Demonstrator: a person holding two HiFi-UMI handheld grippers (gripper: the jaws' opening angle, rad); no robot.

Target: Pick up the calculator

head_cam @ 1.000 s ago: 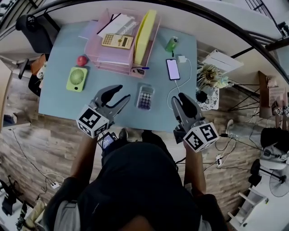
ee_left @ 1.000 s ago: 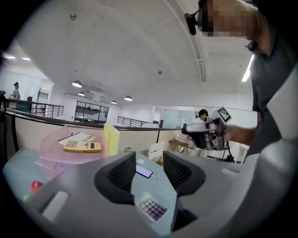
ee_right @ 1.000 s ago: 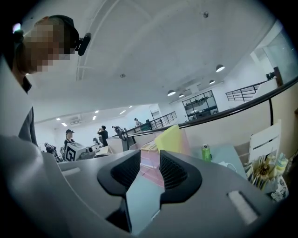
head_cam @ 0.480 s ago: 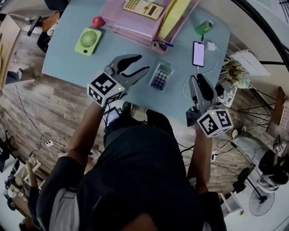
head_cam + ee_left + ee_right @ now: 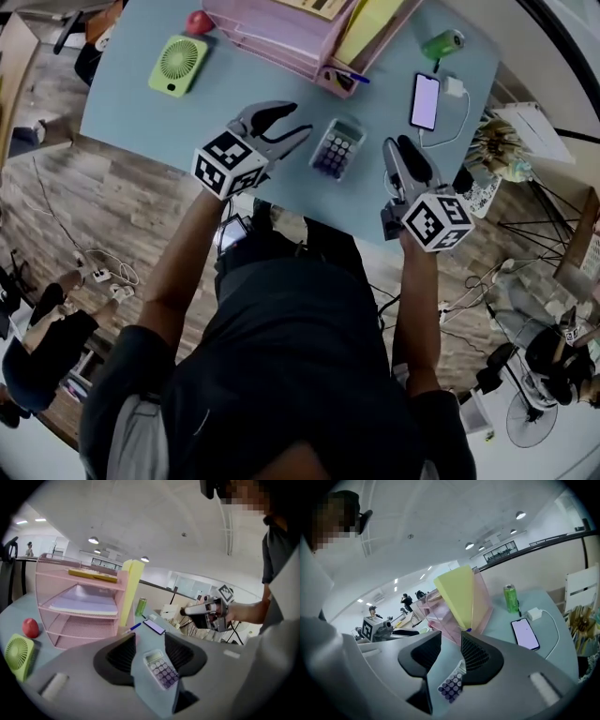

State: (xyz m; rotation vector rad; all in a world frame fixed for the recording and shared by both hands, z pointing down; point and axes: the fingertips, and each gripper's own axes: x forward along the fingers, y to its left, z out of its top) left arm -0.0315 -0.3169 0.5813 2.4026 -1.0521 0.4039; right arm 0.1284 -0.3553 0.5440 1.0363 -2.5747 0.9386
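A small grey calculator with purple keys (image 5: 337, 148) lies flat on the light blue table (image 5: 234, 94), near its front edge. My left gripper (image 5: 298, 122) is open just left of it, tips a short way off; in the left gripper view the calculator (image 5: 161, 669) shows in the gap of that gripper (image 5: 150, 641). My right gripper (image 5: 396, 145) hovers to the calculator's right, jaws narrowly apart and empty. In the right gripper view the calculator (image 5: 452, 685) lies low between that gripper's (image 5: 451, 641) jaws. A second, yellow calculator (image 5: 91, 575) rests on top of the pink tray.
A pink stacked tray (image 5: 281, 37) with a yellow folder (image 5: 370, 23) stands behind the calculator, a pen (image 5: 345, 77) at its foot. A green fan (image 5: 176, 64) and red apple (image 5: 198, 21) sit at left. A phone (image 5: 425, 100), charger (image 5: 455, 87) and green can (image 5: 442, 43) are at right.
Both grippers have come closer to the small calculator, the left one leading toward its left side. The head camera has shifted, so the table sits higher in view.
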